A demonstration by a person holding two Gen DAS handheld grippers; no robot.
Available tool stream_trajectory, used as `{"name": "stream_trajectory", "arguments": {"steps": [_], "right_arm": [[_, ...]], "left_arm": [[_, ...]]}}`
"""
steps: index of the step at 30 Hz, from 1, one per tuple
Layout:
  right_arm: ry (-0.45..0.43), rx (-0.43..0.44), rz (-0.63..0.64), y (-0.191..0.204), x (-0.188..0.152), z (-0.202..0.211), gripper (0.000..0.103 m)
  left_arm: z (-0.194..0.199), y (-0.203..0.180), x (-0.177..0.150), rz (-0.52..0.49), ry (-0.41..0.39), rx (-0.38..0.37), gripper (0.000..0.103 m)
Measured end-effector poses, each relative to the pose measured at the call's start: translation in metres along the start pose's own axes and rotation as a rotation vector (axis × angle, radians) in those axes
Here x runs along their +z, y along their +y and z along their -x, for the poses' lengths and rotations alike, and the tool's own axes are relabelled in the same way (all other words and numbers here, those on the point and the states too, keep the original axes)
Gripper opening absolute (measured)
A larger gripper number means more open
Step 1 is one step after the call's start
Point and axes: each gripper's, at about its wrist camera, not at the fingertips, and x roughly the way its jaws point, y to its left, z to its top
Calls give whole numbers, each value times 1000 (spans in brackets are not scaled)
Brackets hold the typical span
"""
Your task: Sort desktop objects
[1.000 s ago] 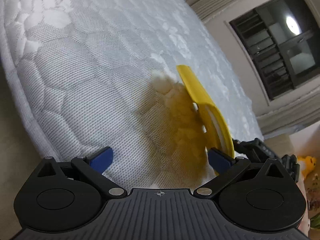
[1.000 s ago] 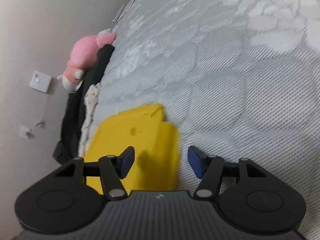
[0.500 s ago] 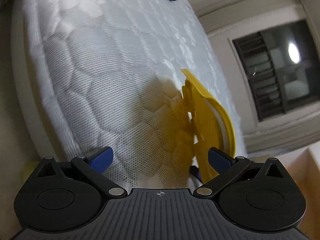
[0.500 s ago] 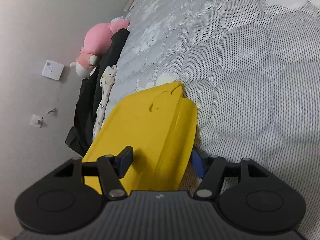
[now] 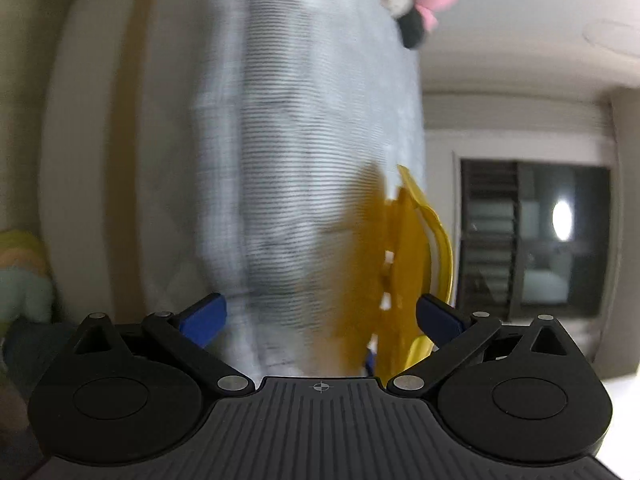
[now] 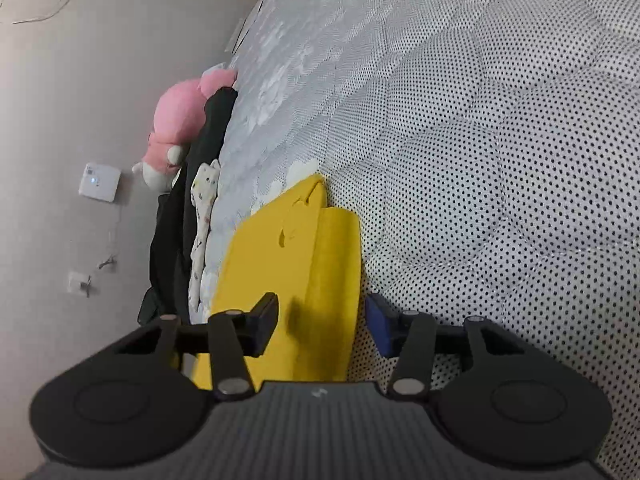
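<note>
The yellow folder (image 6: 296, 280) lay on the quilted mattress (image 6: 500, 160) near one of its edges, its flap side against the perforated grey-white fabric. In the right wrist view the right gripper (image 6: 322, 320) straddled the near end of the folder, one finger above its broad yellow face and the other blue-padded finger just beside its outer edge on the mattress; the fingers stood spread, with a gap showing on each side, so nothing was clamped. Whether either pad touched the folder could not be told.

The left wrist view was heavily blurred. The left gripper (image 5: 322, 312) had its fingers splayed wide over the mattress (image 5: 300, 140), holding nothing. The yellow folder (image 5: 408, 264) showed edge-on just inside the right-hand finger, casting a yellow tint on the fabric beside it.

At the far edge of the mattress, against the wall, sat a pink plush toy (image 6: 180, 120) beside a black garment (image 6: 180, 240) and a small patterned white cloth (image 6: 202, 216). A white wall switch (image 6: 99, 182) was mounted on the wall nearby. A dark window (image 5: 536, 240) filled the wall beyond the mattress in the left view.
</note>
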Motion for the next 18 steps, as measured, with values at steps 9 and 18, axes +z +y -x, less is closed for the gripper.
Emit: {"name": "stream_trajectory", "arguments": {"steps": [9,18], "right_arm": [[10,-94,219,28,27,-21,58],[91,-182,482,64,90,-42,59]], "left_arm": [[15,-15,6,-65,-50,-48,103],[-50,-101,12,-295,63,56,103]]}}
